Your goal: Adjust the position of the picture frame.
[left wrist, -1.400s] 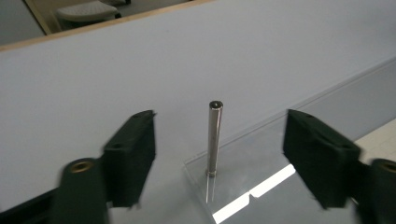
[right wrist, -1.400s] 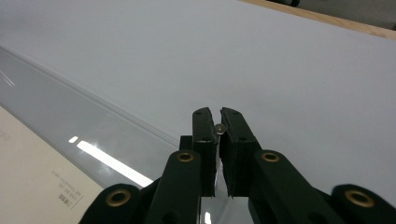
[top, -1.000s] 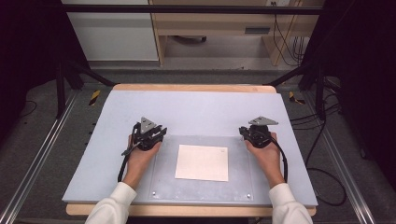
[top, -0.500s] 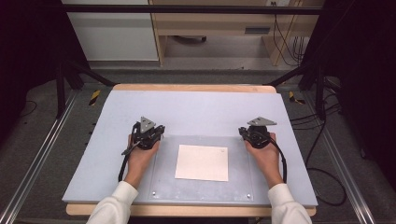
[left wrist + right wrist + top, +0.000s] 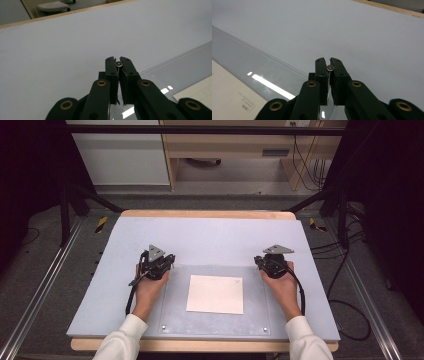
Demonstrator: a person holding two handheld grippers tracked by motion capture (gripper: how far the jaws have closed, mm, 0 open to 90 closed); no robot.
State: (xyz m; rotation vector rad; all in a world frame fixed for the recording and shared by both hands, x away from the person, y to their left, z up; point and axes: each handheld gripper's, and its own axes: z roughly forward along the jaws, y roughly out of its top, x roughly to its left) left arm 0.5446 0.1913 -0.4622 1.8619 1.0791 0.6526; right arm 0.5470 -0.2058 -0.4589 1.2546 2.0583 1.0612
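High view: a pale grey table with a wooden edge carries a clear plate screwed down at its near corners. A white paper sheet lies flat under or on that plate, about midway between the two hands; which of the two I cannot tell. The left gripper rests at the plate's far left corner, held in the left hand. The right gripper sits at the far right corner in the right hand. Both stand well apart from the sheet. Each carries a grey three-cornered plate on top, with a cable trailing back along the forearm.

Left gripper view: left gripper over the grey table, jaws just drawn together, clenched with only a hairline slit and nothing between them. A small metal pin head sits at the tips. The clear plate's edge runs to the right; a corner of the paper sheet shows at lower right.

Right gripper view: right gripper likewise clenched on nothing, over the plate's edge. The paper sheet lies at lower left, small print on it too tiny to read.
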